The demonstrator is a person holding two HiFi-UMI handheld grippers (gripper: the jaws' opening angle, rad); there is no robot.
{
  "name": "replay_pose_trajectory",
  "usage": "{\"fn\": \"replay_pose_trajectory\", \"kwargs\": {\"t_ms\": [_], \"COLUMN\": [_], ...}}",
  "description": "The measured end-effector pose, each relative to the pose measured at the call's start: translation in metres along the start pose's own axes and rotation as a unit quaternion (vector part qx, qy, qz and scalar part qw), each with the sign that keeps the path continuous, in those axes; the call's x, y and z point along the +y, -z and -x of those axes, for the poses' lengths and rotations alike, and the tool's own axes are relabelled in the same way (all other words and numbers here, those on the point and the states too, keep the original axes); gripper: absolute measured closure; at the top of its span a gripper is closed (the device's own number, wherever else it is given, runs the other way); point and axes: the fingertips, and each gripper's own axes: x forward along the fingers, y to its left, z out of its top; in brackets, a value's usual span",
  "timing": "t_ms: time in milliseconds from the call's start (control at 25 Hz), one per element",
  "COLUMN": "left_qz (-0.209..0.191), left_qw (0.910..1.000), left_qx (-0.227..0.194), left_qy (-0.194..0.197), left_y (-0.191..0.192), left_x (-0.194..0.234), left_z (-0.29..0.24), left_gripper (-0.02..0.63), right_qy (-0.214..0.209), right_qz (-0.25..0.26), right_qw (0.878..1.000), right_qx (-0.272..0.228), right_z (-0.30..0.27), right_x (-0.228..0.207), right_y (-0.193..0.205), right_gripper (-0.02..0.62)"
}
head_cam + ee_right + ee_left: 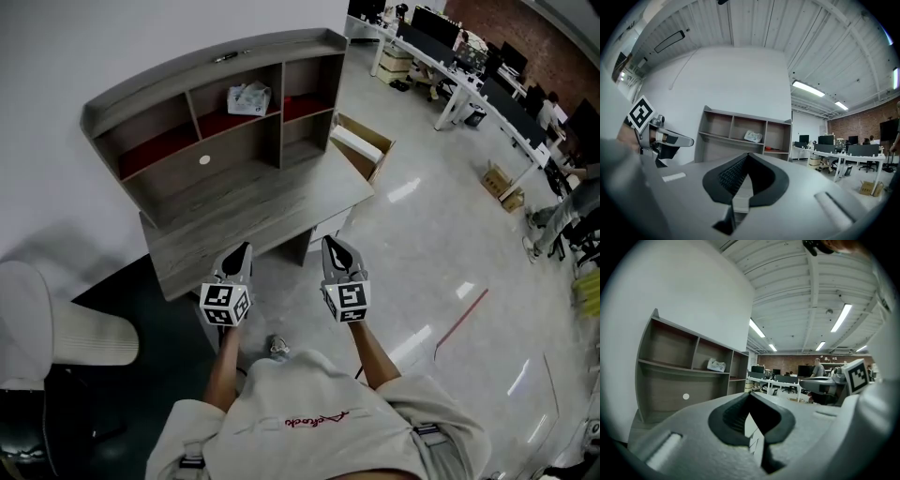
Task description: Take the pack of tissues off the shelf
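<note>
The pack of tissues (248,97) lies in the middle compartment of the upper row of the shelf (281,112), a grey wood-grain unit that stands on a matching desk (253,220) against the white wall. The pack is small and pale, whitish with some grey-green markings, and its outline is soft and a little rumpled, so it seems to be a plastic-wrapped bundle and not a stiff box; the print on it is too small to read. It rests flat on the compartment's reddish floor, nearer the right divider than the left, with nothing else beside it. In the left gripper view the pack (716,365) shows as a light lump on the shelf board, and in the right gripper view (753,136) it sits in the same middle bay, its top surface slightly domed. Both grippers are held low in front of the person, short of the desk's front edge and well apart from the pack. The left gripper (244,251) has its jaws together with nothing between them, and the right gripper (330,244) likewise has its jaws closed on nothing. An open cardboard box (361,145) stands on the floor just beside the desk's right end, and a white chair (56,333) is at the lower left.
</note>
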Motion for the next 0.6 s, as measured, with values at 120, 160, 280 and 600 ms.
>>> {"fn": "replay_pose_trajectory", "kwargs": {"t_ms": [120, 160, 280, 600], "left_qz": [-0.002, -0.001, 0.003, -0.001], "left_qw": [1.0, 0.9999, 0.9998, 0.9991], "left_qx": [-0.001, 0.0, 0.001, 0.0], "left_qy": [0.009, 0.012, 0.02, 0.042], "left_y": [-0.003, -0.004, -0.008, -0.016], "left_x": [0.019, 0.025, 0.044, 0.079], "left_z": [-0.024, -0.032, -0.052, -0.103], "left_gripper": [0.607, 0.607, 0.607, 0.607], "right_qy": [0.013, 0.016, 0.022, 0.043], "right_qz": [0.0, 0.001, 0.004, 0.006], "right_qw": [1.0, 1.0, 1.0, 0.999], "right_qx": [0.001, 0.001, 0.004, 0.02], "right_z": [-0.03, -0.04, -0.065, -0.112], "right_x": [-0.008, -0.01, -0.011, -0.024], "right_y": [0.0, 0.0, 0.001, 0.014], "right_gripper": [0.588, 0.588, 0.588, 0.588]}}
